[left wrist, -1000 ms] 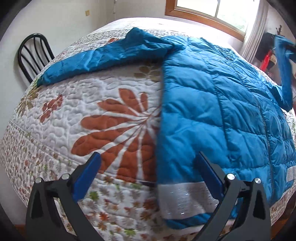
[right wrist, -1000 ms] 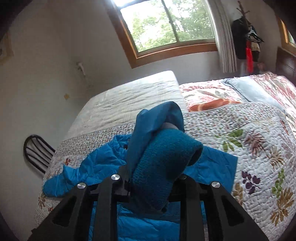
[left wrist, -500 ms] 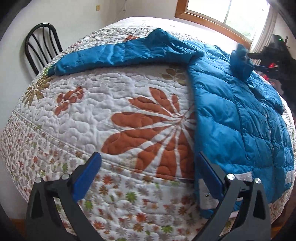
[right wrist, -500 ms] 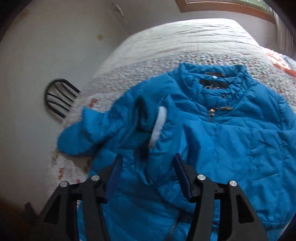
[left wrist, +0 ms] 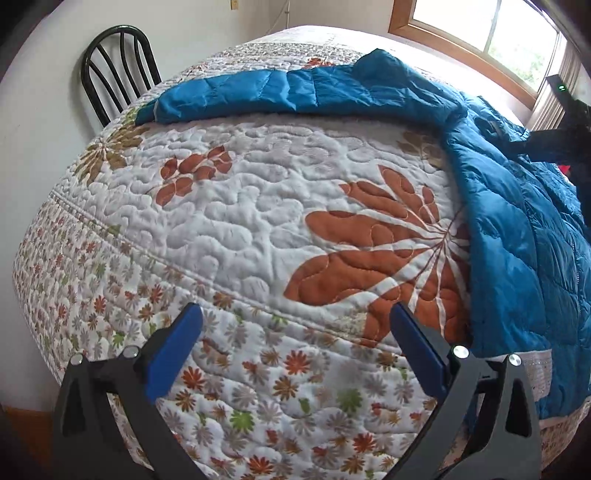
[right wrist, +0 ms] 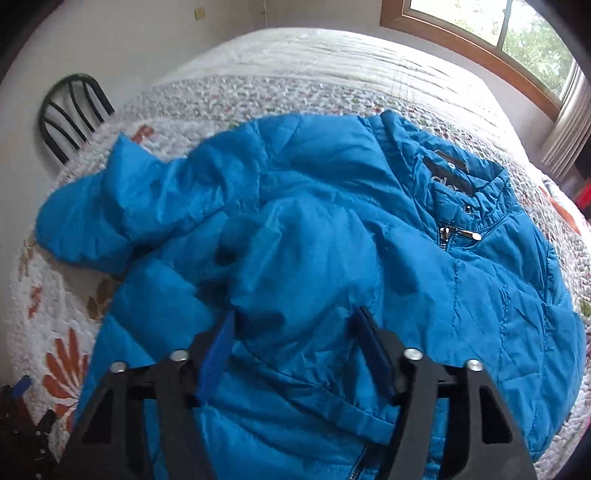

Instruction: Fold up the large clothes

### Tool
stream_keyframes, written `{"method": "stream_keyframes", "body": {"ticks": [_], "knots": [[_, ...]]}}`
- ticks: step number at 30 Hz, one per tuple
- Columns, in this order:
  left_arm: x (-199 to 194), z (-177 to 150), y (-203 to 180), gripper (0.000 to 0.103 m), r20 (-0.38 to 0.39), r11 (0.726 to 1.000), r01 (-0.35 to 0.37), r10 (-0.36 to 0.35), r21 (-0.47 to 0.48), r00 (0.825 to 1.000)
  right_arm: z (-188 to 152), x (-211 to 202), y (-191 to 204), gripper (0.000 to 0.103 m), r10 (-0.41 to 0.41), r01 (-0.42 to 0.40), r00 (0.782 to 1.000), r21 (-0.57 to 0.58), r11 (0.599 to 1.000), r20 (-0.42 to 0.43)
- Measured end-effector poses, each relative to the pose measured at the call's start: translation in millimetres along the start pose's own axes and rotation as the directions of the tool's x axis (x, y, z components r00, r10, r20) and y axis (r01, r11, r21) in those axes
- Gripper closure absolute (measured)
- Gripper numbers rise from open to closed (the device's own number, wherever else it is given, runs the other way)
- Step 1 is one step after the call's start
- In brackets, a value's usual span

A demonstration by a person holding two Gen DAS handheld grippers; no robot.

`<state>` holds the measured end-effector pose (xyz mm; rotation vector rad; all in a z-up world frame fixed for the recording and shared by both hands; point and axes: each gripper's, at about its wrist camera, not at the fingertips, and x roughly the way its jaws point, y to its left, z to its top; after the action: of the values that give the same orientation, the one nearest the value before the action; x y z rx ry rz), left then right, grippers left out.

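Your blue puffer jacket (right wrist: 332, 229) lies front-up and zipped on the floral quilt (left wrist: 229, 206), collar toward the window (right wrist: 517, 33), with one sleeve (left wrist: 288, 92) stretched flat across the quilt toward the black chair (left wrist: 110, 74). Your right gripper (right wrist: 295, 332) points steeply down at the jacket's chest, and its jaws have just been closing from a wider gap; they stand partly apart, with a puffy fold of the folded-in sleeve bulging up between the blue pads (right wrist: 218, 350). The picture is blurred there, so you cannot tell for sure whether the pads press on the fabric or only flank it. Your left gripper (left wrist: 295, 325) hangs wide open over bare quilt near the bed's edge, holding nothing; the jacket's side edge and its pale hem band (left wrist: 535, 373) lie just beside its right-hand finger (left wrist: 417, 347), not between the two.
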<state>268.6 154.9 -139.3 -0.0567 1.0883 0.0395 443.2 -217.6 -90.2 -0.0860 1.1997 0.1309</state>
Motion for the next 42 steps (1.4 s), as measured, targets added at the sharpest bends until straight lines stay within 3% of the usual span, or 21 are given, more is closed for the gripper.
{"method": "stream_keyframes", "body": {"ticks": [2,4,6,9,11,15,18,21,26,29,33,38,42], "knots": [[4.6,-1.0,1.9,0.003,-0.012,1.000,0.006,-0.006,0.000,1.000,2.7,-3.7,-1.0,0.082,0.029,-0.030,0.999,0.025,0.999,0.026],[8.0,-1.7,3.8,0.003,-0.017,1.000,0.009,-0.010,-0.002,1.000,6.5,-20.4,-2.5,0.094,0.081,-0.084,0.992,0.033,0.996,0.095],[8.5,-1.8,4.5,0.003,-0.015,1.000,0.011,-0.011,-0.005,1.000,12.3,-22.7,-3.8,0.096,0.154,-0.162,0.982,0.068,0.984,0.107],[10.1,-1.0,4.9,0.003,-0.012,1.000,0.010,-0.010,-0.005,1.000,12.5,7.9,-8.6,0.097,0.182,-0.183,0.983,0.128,0.975,0.014],[11.3,-0.9,5.0,0.003,-0.013,1.000,0.008,-0.008,-0.004,1.000,10.0,25.2,-15.4,0.096,0.217,-0.214,0.976,0.175,0.961,0.001],[12.6,0.0,4.1,0.003,-0.014,1.000,0.007,-0.007,0.001,1.000,6.9,18.0,-25.5,0.096,0.277,-0.271,0.961,0.205,0.940,0.002],[13.0,1.8,4.7,0.003,-0.016,1.000,0.013,-0.013,0.003,1.000,-8.3,-17.7,-31.0,0.089,0.300,-0.307,0.952,0.167,0.937,0.062],[12.9,3.9,6.1,0.003,-0.010,1.000,0.015,-0.015,0.003,1.000,-39.4,-59.1,-48.9,0.088,0.246,-0.260,0.963,0.154,0.953,0.107],[15.9,4.9,7.8,0.003,-0.003,1.000,0.006,-0.006,0.007,1.000,-96.6,-94.2,-103.9,0.087,0.112,-0.124,0.992,0.245,0.962,0.063],[15.9,4.5,6.3,0.003,0.009,1.000,0.007,-0.007,0.001,1.000,-125.4,-108.2,-146.1,0.087,0.011,-0.025,0.999,0.323,0.946,0.043],[15.6,4.5,2.0,0.003,0.008,1.000,0.001,-0.001,-0.005,1.000,-136.2,-119.4,-193.7,0.087,-0.036,-0.011,0.994,0.412,0.911,0.105],[12.9,9.2,-8.9,0.003,0.009,1.000,0.014,-0.014,0.005,1.000,-123.1,-87.9,-223.6,0.089,0.005,-0.032,0.998,0.427,0.904,0.064],[13.3,16.7,-19.1,0.003,0.013,1.000,0.012,-0.012,0.024,1.000,-116.8,-40.7,-220.6,0.090,0.012,-0.009,1.000,0.431,0.902,-0.004]]}}
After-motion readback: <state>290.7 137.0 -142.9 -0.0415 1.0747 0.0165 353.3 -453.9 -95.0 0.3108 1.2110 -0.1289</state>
